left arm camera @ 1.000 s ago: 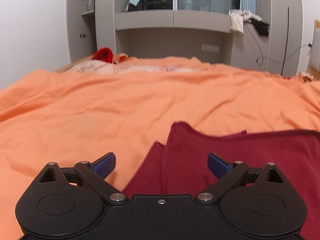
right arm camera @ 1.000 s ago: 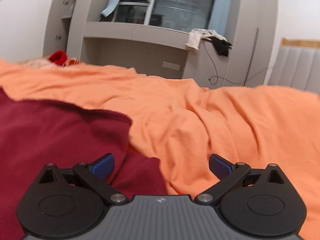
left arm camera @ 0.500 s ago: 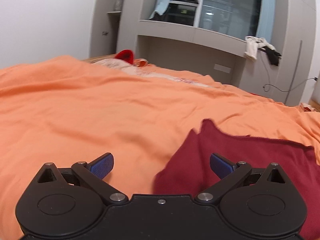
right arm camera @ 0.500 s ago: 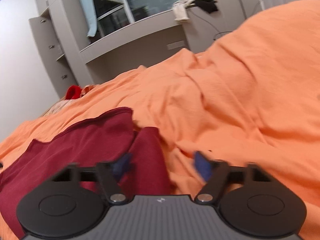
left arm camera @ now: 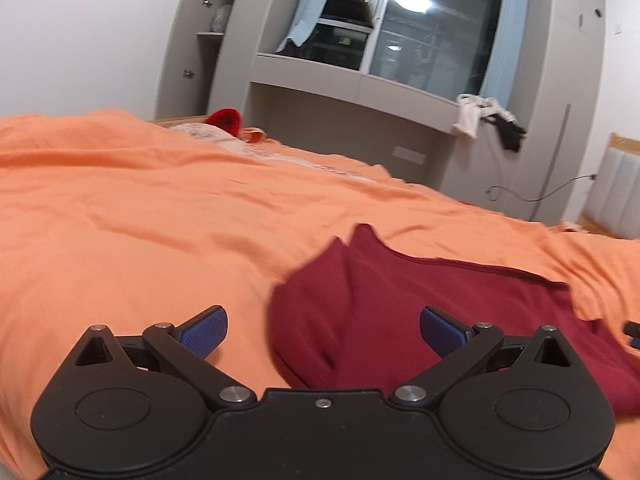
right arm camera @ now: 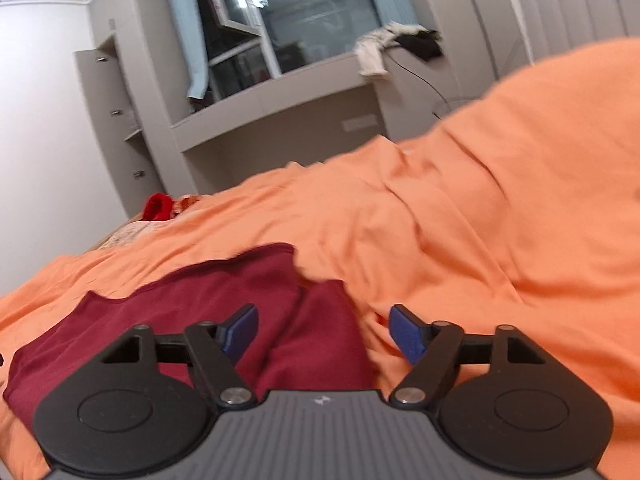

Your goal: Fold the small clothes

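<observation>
The near edge of the dark red garment (left arm camera: 400, 312) is hidden behind the black body of the left gripper (left arm camera: 323, 332), and in the right wrist view the garment (right arm camera: 224, 300) also goes under the body of the right gripper (right arm camera: 323, 332), so its full shape cannot be seen. Both views are a little blurred, mostly at the folds of the orange bedcover (left arm camera: 160, 220). At the right edge of the left wrist view a small dark and blue part is cut off; it is not clear what it is. The grey shelf unit (left arm camera: 208, 40) beside the window holds one round pale object (left arm camera: 222, 18), too small to identify. The garment lies flat on the bedcover, with one folded flap at each side. The left gripper has its blue pads (left arm camera: 204, 330) spread wide, one pad over the bedcover and the other over the garment, with the left flap between them. The right gripper is spread too, less wide, and holds nothing; the right flap lies between its pads (right arm camera: 240, 330).
</observation>
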`<control>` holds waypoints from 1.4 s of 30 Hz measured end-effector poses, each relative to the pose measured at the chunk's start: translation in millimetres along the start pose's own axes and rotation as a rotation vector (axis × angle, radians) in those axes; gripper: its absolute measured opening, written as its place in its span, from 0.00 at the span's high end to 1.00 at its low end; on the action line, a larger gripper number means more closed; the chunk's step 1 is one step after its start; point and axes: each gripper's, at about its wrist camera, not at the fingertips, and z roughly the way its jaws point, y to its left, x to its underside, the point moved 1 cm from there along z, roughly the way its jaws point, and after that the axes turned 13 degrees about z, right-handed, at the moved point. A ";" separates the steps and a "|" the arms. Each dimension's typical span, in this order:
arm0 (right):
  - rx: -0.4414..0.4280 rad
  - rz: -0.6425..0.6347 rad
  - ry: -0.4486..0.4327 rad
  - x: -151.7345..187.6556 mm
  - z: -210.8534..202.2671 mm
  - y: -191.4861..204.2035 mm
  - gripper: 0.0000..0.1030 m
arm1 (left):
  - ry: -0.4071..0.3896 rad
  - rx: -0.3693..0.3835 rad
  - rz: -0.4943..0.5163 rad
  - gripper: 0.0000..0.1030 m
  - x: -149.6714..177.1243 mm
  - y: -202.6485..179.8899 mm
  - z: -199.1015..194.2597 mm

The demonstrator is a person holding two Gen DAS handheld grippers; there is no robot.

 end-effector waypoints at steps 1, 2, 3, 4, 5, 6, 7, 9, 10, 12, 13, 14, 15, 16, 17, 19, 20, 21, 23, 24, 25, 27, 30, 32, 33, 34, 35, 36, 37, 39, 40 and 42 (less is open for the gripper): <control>-0.006 -0.007 0.002 0.8 0.9 3.5 0.21 | -0.004 0.016 -0.009 0.01 4.0 -2.5 -4.3; -0.012 -0.020 0.006 2.2 1.5 7.8 0.21 | -0.007 0.035 -0.022 0.01 9.2 -4.8 -9.2; -0.019 -0.036 0.011 3.6 1.3 12.3 0.21 | -0.007 0.051 -0.037 0.01 14.6 -7.1 -13.3; -0.029 -0.057 0.014 6.2 1.2 17.5 0.21 | -0.004 0.070 -0.051 0.01 19.7 -9.0 -16.7; -0.040 -0.080 0.018 9.6 0.9 22.8 0.19 | 0.002 0.092 -0.067 0.01 24.3 -11.0 -18.4; -0.048 -0.108 0.023 13.9 0.7 28.8 0.15 | 0.011 0.127 -0.087 0.01 29.5 -12.8 -20.2; -0.053 -0.136 0.030 18.1 1.1 33.7 0.13 | 0.018 0.161 -0.100 0.01 33.2 -15.1 -20.1; -0.051 -0.196 0.042 28.1 1.9 44.0 0.09 | 0.032 0.230 -0.111 0.01 38.1 -21.3 -17.9; -0.044 -0.220 0.051 32.8 3.9 47.8 0.09 | 0.042 0.263 -0.111 0.01 39.2 -24.9 -15.5; -0.035 -0.254 0.079 42.0 9.0 53.4 0.08 | 0.063 0.324 -0.114 0.01 41.6 -33.1 -8.1; -0.032 -0.262 0.087 45.5 11.0 55.1 0.08 | 0.075 0.341 -0.119 0.01 42.0 -36.5 -3.6; -0.026 -0.267 0.090 47.7 12.2 56.2 0.08 | 0.086 0.350 -0.127 0.01 42.5 -39.5 1.8; -0.022 -0.269 0.091 48.6 12.6 56.5 0.08 | 0.096 0.347 -0.135 0.01 41.6 -41.5 7.9; -0.024 -0.263 0.092 48.4 12.5 56.5 0.08 | 0.100 0.332 -0.147 0.01 40.1 -42.1 13.3; -0.025 -0.254 0.093 48.1 12.3 55.4 0.08 | 0.105 0.318 -0.168 0.01 38.1 -41.9 19.2; -0.024 -0.230 0.103 47.4 13.7 51.4 0.06 | 0.126 0.299 -0.240 0.01 31.6 -36.9 34.7; -0.024 -0.219 0.108 47.7 14.4 49.8 0.05 | 0.138 0.285 -0.278 0.01 28.1 -34.0 43.8; -0.026 -0.208 0.112 48.0 14.8 47.4 0.05 | 0.147 0.271 -0.310 0.01 23.1 -31.3 49.8; -0.029 -0.195 0.115 48.6 15.2 43.2 0.04 | 0.155 0.236 -0.365 0.01 15.2 -28.1 65.6; -0.028 -0.196 0.116 48.5 16.1 41.9 0.04 | 0.157 0.220 -0.377 0.01 9.3 -28.2 75.1; -0.026 -0.200 0.116 49.5 16.2 42.1 0.03 | 0.150 0.210 -0.375 0.01 3.9 -28.4 83.0; -0.021 -0.212 0.113 51.3 15.0 43.5 0.03 | 0.132 0.165 -0.363 0.09 -1.3 -29.5 95.2; -0.024 -0.216 0.110 52.7 13.7 42.8 0.02 | 0.146 0.065 -0.361 0.47 1.2 -26.1 101.7; -0.026 -0.213 0.112 53.0 14.1 41.8 0.02 | 0.146 0.039 -0.372 0.59 2.0 -21.4 103.7; -0.024 -0.214 0.113 52.6 14.6 42.7 0.01 | 0.138 0.040 -0.378 0.64 1.8 -18.4 102.5; -0.022 -0.216 0.113 52.8 14.3 43.0 0.01 | 0.128 0.043 -0.381 0.74 1.7 -17.2 101.2; -0.020 -0.219 0.111 52.9 14.0 43.2 0.01 | 0.116 0.047 -0.378 0.81 1.5 -17.1 99.5; -0.017 -0.221 0.108 53.2 13.4 43.4 0.01 | 0.091 0.042 -0.370 0.85 1.4 -17.2 95.6; -0.014 -0.222 0.105 53.5 12.9 43.5 0.01 | 0.057 0.031 -0.358 0.86 0.3 -18.4 90.2; -0.012 -0.227 0.101 54.2 12.0 43.6 0.01 | -0.019 0.010 -0.321 0.87 -0.6 -21.6 76.7; -0.012 -0.228 0.100 54.4 11.6 43.2 0.01 | -0.041 0.000 -0.308 0.87 -1.1 -23.7 72.6; -0.011 -0.230 0.099 54.7 10.8 43.0 0.01 | -0.035 -0.019 -0.287 0.87 -0.1 -27.0 70.3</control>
